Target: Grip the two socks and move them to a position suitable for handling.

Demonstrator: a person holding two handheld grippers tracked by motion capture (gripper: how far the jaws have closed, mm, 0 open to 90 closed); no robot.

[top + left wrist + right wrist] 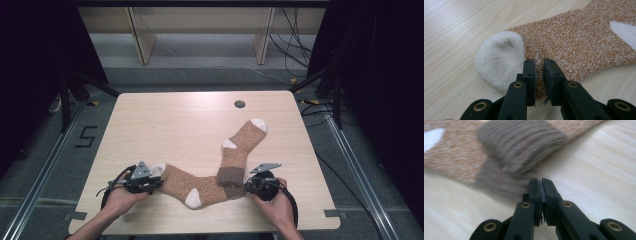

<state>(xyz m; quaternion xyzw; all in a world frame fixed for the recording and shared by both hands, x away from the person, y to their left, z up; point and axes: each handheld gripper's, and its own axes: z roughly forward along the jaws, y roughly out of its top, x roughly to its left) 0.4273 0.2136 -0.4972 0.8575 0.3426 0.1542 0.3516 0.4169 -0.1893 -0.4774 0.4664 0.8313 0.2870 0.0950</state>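
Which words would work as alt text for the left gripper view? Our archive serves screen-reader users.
Two black jaws of the left gripper stand slightly apart over the edge of an orange-brown knitted sock, beside its cream toe cap. The sock lies flat on a pale wooden table, with a cream heel patch at the right edge.

**Two socks, near table edge**

Near sock (195, 187): orange-brown knit, white toe and heel, flat, lengthwise along the table's (165, 120) near edge. Far sock (240, 147): same make, flat, slanting away; its brown cuff overlaps the near sock's cuff.
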